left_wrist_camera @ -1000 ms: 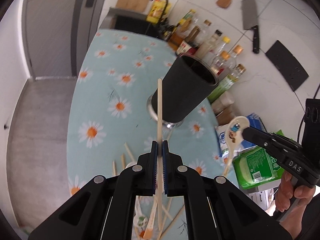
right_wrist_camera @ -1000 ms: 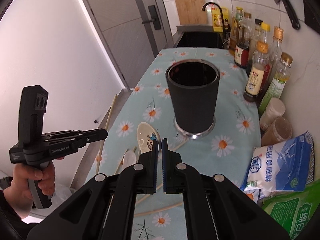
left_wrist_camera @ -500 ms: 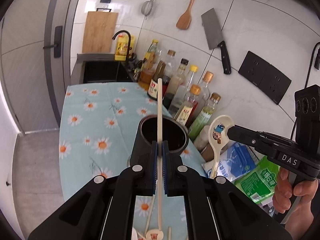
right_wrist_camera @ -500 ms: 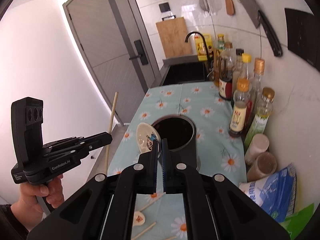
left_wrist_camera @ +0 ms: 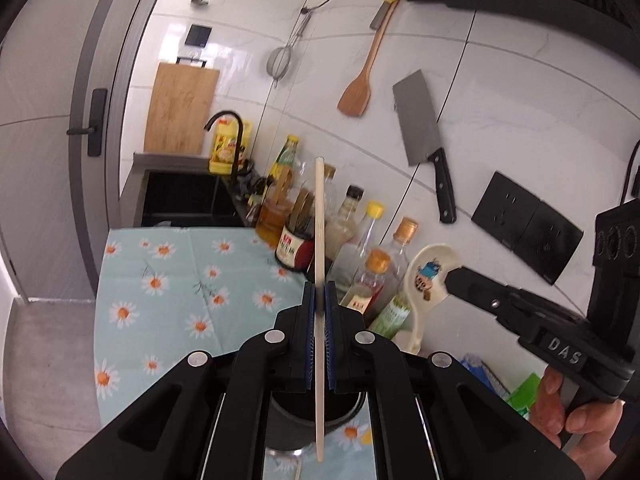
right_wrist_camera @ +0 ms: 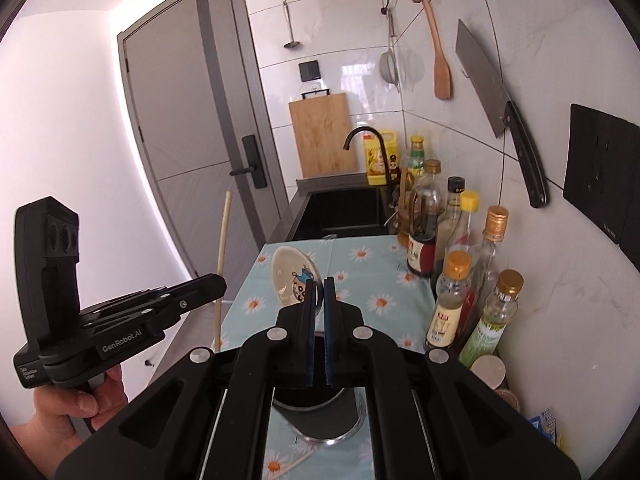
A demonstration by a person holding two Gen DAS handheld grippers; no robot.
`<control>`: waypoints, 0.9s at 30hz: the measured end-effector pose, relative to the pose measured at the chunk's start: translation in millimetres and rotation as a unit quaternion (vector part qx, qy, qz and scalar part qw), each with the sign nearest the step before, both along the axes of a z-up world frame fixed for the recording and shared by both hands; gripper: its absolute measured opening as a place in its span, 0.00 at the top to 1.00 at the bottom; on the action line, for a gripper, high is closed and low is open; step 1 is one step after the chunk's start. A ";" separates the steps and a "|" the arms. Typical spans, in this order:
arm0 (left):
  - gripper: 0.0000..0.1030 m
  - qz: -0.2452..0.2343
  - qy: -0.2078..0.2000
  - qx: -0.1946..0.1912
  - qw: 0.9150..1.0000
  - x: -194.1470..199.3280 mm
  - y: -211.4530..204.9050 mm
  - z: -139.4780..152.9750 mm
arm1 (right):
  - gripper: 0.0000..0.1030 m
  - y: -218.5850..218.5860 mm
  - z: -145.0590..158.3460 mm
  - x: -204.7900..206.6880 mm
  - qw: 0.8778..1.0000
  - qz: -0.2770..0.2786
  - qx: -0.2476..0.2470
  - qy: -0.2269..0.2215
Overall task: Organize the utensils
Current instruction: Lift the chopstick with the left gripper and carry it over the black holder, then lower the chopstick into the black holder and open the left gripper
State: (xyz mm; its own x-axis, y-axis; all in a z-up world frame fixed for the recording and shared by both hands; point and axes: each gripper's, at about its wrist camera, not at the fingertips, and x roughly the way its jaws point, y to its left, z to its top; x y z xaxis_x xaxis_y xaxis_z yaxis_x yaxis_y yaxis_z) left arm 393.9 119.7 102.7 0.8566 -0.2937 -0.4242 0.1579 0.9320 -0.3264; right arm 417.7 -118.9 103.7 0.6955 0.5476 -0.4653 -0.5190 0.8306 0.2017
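Note:
My left gripper [left_wrist_camera: 319, 296] is shut on a pale wooden chopstick [left_wrist_camera: 319, 216] held upright, its lower end hanging over the black utensil cup [left_wrist_camera: 312, 416] below the jaws. My right gripper [right_wrist_camera: 318, 292] is shut on a cream ceramic spoon [right_wrist_camera: 290, 274] with a cartoon print, bowl upward, above the same black cup [right_wrist_camera: 316, 400]. The spoon [left_wrist_camera: 426, 276] and right gripper [left_wrist_camera: 454, 278] show at the right of the left wrist view. The left gripper [right_wrist_camera: 220, 282] and chopstick [right_wrist_camera: 222, 256] show at the left of the right wrist view.
Several sauce and oil bottles [right_wrist_camera: 452, 280] line the wall to the right of the daisy-print cloth [left_wrist_camera: 180, 280]. A black sink [right_wrist_camera: 344, 210] lies at the far end. A cleaver [left_wrist_camera: 424, 136], wooden spatula [left_wrist_camera: 360, 92] and cutting board [left_wrist_camera: 180, 112] are at the wall.
Both grippers have risen and tilted up, so the cup has dropped beneath the jaws. The chopstick and the spoon stay gripped and now hang over the cup mouth.

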 end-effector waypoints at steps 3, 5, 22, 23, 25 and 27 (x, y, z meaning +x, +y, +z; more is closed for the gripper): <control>0.96 0.002 -0.018 -0.002 1.000 11.1 -2.1 3.1 | 0.96 -0.6 -1.9 13.2 1.000 -0.015 0.008 -0.001; 0.96 0.001 -0.029 0.005 1.000 16.5 -4.9 2.5 | 0.96 -1.0 -3.4 20.4 1.000 -0.023 0.012 0.001; 0.95 -0.024 -0.014 0.020 0.999 46.2 -26.4 -37.9 | 0.88 11.3 -59.4 55.7 0.997 -0.031 0.019 0.074; 0.95 -0.027 -0.006 0.019 0.999 47.6 -26.5 -41.7 | 0.86 10.8 -60.7 54.9 0.997 -0.031 0.019 0.075; 0.95 -0.025 -0.001 0.019 1.000 46.9 -25.6 -46.4 | 0.84 8.3 -61.6 51.6 0.996 -0.034 0.018 0.074; 0.95 -0.022 0.003 0.019 1.000 46.3 -23.7 -48.5 | 0.82 4.2 -60.5 48.7 0.996 -0.037 0.021 0.074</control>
